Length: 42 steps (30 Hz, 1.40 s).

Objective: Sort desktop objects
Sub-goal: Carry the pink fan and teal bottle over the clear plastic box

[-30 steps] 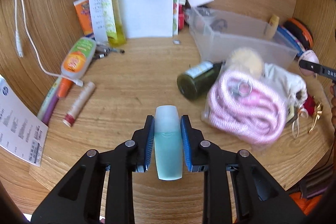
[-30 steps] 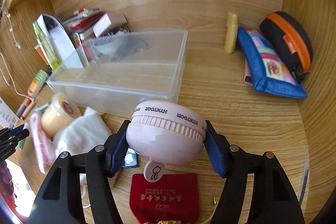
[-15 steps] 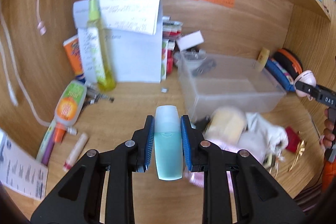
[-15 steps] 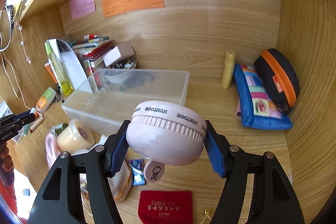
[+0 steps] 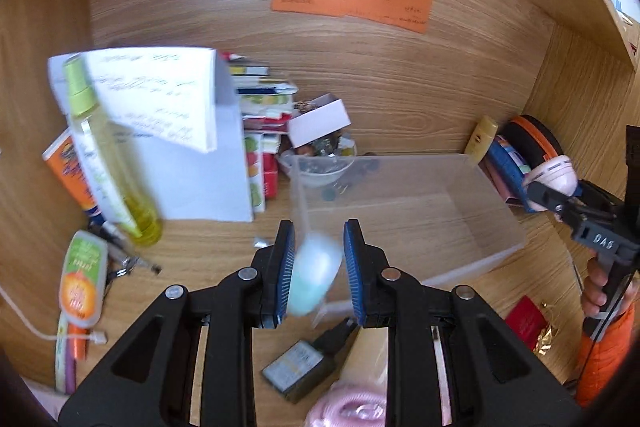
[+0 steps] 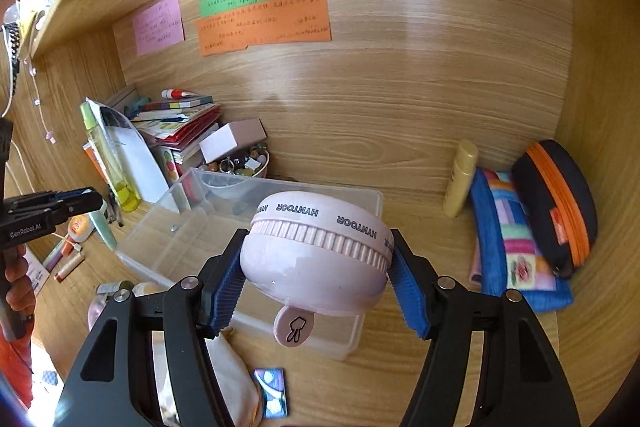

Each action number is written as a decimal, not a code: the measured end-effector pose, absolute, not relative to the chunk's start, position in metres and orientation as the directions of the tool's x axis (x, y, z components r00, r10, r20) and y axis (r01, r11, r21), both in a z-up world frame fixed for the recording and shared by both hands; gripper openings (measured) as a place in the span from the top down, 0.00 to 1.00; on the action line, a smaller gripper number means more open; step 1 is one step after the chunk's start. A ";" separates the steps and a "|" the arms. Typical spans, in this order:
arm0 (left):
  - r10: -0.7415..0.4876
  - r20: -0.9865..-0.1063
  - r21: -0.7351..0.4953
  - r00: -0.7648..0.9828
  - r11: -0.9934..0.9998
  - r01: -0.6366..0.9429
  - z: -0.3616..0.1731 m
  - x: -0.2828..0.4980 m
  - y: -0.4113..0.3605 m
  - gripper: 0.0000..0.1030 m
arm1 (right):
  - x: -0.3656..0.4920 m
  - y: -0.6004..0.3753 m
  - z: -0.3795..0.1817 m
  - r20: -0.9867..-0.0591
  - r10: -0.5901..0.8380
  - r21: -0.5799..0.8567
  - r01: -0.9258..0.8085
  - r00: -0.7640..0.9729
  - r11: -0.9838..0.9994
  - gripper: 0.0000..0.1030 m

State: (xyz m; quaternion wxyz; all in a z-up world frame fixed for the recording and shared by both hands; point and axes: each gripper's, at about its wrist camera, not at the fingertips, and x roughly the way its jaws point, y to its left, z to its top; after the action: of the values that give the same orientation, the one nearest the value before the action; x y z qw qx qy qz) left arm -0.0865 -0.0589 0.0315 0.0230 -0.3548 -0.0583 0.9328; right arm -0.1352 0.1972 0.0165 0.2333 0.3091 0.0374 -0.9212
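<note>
My left gripper (image 5: 320, 267) is shut on a pale teal bottle (image 5: 314, 279), which looks blurred and tilted between the blue pads. It hovers in front of the near left corner of a clear plastic bin (image 5: 460, 247). In the right wrist view the left gripper (image 6: 76, 205) shows at the left edge, with the teal bottle (image 6: 102, 227) hanging down from it. My right gripper (image 6: 316, 287) is shut on a round pink gadget (image 6: 316, 259) with lettering around its rim, held over the bin's (image 6: 348, 331) near right part. The left wrist view shows the right gripper (image 5: 556, 183) beyond the bin's right end.
A yellow spray bottle (image 5: 108, 163), papers and stacked books stand at the back left. An orange-labelled tube (image 5: 82, 279), a dark bottle (image 5: 304, 367), pink rope (image 5: 352, 407) and a red pouch (image 5: 526, 319) lie near the front. A blue pouch (image 6: 516, 247) and black-orange case (image 6: 556, 203) lean at the right wall.
Both grippers have risen, and the back wall notes have come into view. The left gripper moved towards the bin; its bottle, earlier upright between the pads, now looks tilted and blurred.
</note>
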 end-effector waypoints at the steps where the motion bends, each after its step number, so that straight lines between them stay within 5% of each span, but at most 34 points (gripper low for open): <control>1: 0.094 -0.664 -0.130 -0.742 -0.992 -0.009 0.031 -0.092 -0.056 0.76 | -0.139 0.194 0.015 -0.592 -0.409 0.076 0.457 -0.694 -0.886 0.39; 17: -0.084 -0.755 -0.041 -0.650 -0.984 0.175 0.001 -0.090 -0.135 0.76 | -0.179 0.159 -0.020 -0.708 -0.391 0.058 0.503 -0.588 -0.862 0.39; 25: -0.028 -0.858 -0.090 -0.513 -0.975 0.203 -0.045 -0.106 -0.172 0.76 | -0.189 0.144 -0.028 -0.755 -0.371 0.032 0.535 -0.540 -0.844 0.39; 42: -0.096 -0.881 -0.025 -0.464 -0.969 0.247 -0.079 -0.152 -0.185 0.71 | -0.201 0.127 -0.041 -0.809 -0.327 -0.005 0.563 -0.488 -0.826 0.39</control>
State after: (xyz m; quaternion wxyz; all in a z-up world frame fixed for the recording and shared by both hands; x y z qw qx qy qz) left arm -0.1522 -0.1845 -0.0794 -0.1007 -0.5077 -0.0746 0.8524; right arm -0.2011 0.1269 -0.0410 0.2613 0.4335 0.1361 -0.8516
